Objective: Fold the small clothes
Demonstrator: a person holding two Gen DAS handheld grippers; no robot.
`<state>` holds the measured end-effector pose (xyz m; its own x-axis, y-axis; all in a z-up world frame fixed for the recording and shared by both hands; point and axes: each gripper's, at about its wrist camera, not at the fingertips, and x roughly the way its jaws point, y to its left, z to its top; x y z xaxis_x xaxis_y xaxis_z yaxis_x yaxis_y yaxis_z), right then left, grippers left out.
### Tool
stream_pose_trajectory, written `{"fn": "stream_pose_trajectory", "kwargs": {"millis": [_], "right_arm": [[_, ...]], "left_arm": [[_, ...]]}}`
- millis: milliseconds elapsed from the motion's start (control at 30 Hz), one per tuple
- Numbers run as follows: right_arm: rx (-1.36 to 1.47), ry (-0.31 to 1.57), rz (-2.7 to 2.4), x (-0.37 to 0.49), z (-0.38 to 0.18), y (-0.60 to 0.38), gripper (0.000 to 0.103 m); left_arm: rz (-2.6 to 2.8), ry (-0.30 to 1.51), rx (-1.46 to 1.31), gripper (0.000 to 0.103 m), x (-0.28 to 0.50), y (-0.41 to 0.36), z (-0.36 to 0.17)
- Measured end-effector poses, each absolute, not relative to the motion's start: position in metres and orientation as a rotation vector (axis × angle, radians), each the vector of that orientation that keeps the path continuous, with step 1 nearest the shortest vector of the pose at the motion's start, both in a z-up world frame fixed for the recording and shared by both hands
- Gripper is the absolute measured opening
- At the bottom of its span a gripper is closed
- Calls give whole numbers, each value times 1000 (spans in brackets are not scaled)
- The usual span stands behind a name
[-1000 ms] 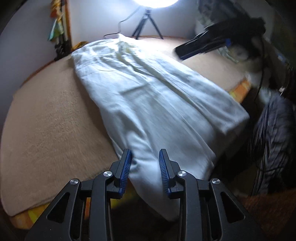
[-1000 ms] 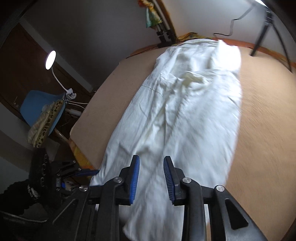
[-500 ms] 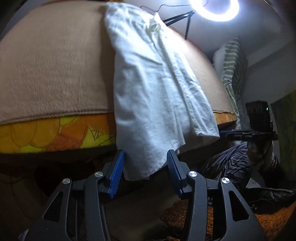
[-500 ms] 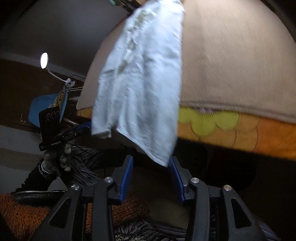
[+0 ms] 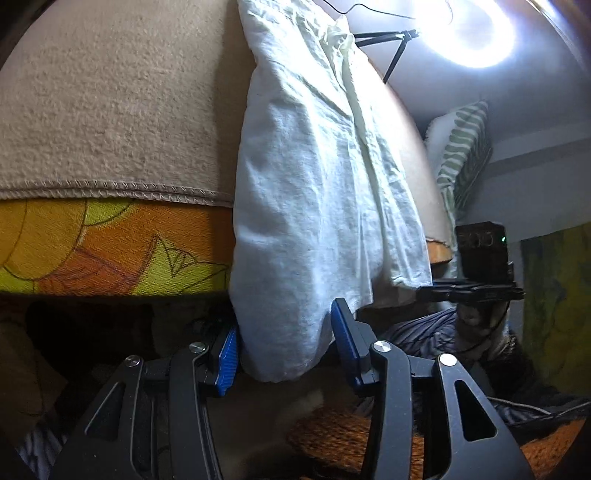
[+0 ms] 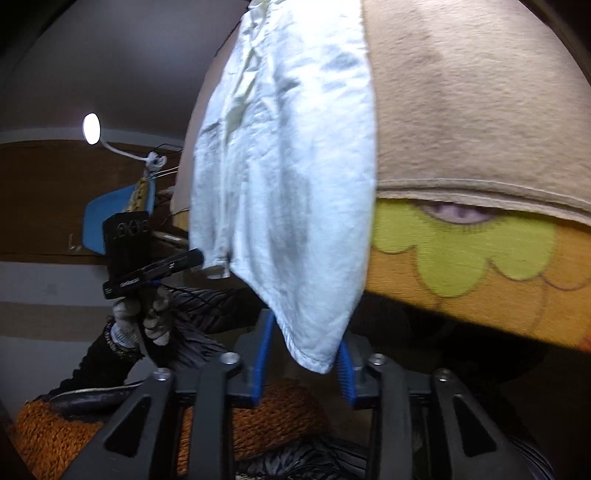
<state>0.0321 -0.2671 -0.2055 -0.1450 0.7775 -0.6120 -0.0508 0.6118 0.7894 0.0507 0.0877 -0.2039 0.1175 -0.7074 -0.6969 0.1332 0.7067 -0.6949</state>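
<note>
A white garment lies lengthwise on the bed, and its lower end hangs over the front edge. In the left wrist view one hanging corner sits between the blue pads of my left gripper. Its jaws are closing, the cloth fills most of the gap, and I see no pinch. In the right wrist view the other hanging corner of the garment drops between the pads of my right gripper. Those jaws are closing too. The cloth brushes the right pad, and a gap remains on the left.
A beige blanket covers the bed over an orange and yellow patterned sheet. A ring light and a striped pillow stand at the far end. An orange knitted cloth lies below. A desk lamp and a blue chair stand at the left.
Both grippers dropped from above the bed to below its front edge and rolled. The garment's hanging corners now sit between their jaws. The right jaws have narrowed over the last half second.
</note>
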Motion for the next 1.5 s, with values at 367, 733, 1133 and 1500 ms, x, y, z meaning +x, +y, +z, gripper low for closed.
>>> {"fn": "stream_pose_trajectory", "kwargs": {"millis": [367,733,1133,1500], "right_arm": [[749,1441,848,28,-196,-269,4],[788,1218,832,74,-141,-281,3],[732,1254,664,188,-155,-284,3],[756,1366,610,256,-215,-279,3]], "left_arm": [[-763,1230,-661,10,52,94,-176],[-794,1090,-636,10,93,89,-128],[-718,1078,-629,9,187,93,-130],[-647,1156,-607,9,243,91,-169]]}}
